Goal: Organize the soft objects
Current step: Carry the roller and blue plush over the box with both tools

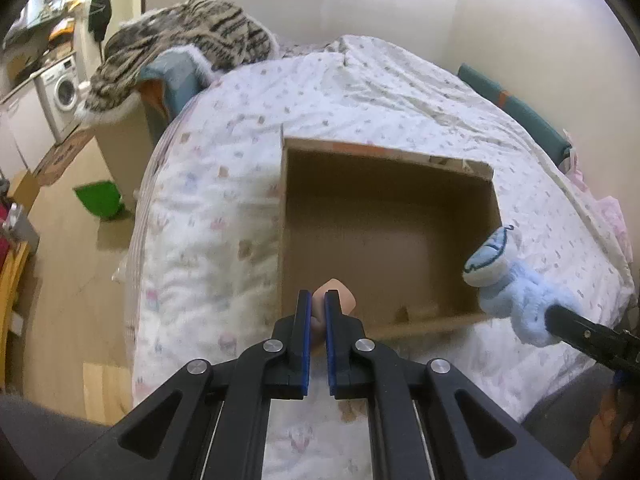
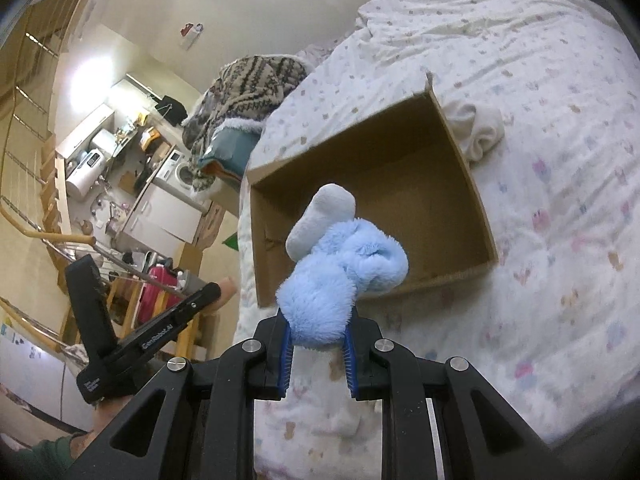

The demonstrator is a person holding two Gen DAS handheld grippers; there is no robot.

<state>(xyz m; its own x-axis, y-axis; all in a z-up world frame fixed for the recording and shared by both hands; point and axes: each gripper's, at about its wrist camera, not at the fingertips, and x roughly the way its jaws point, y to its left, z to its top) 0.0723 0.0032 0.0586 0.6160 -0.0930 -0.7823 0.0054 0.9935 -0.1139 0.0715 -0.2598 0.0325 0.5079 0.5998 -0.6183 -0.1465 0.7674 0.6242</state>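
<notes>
Through the left wrist view, I looked down along my left tongs (image 1: 317, 304), which were pinching a small peach-coloured soft object (image 1: 334, 294) between their blue pads. Directly ahead and below sat the cardboard box (image 1: 460, 164), open-topped on the bed (image 1: 224, 200), its near wall just beyond the tong tips. I could see nothing lying on its brown floor. At the right edge, the right tongs (image 1: 556, 314) came in holding a fluffy blue plush toy (image 1: 516, 300), whose pale end pointed toward the box's right wall.

Through the right wrist view, my right tongs (image 2: 318, 338) were clamped on the blue plush toy (image 2: 344, 268), partly spread around its bulk. The toy's long axis ran up and away from the tongs, toward the box (image 2: 372, 288), which lay straight ahead with its near rim just past the toy. A rolled white cloth (image 2: 480, 130) lay outside the box, against its far right wall. I judged both hands near enough to drop their loads in.
</notes>
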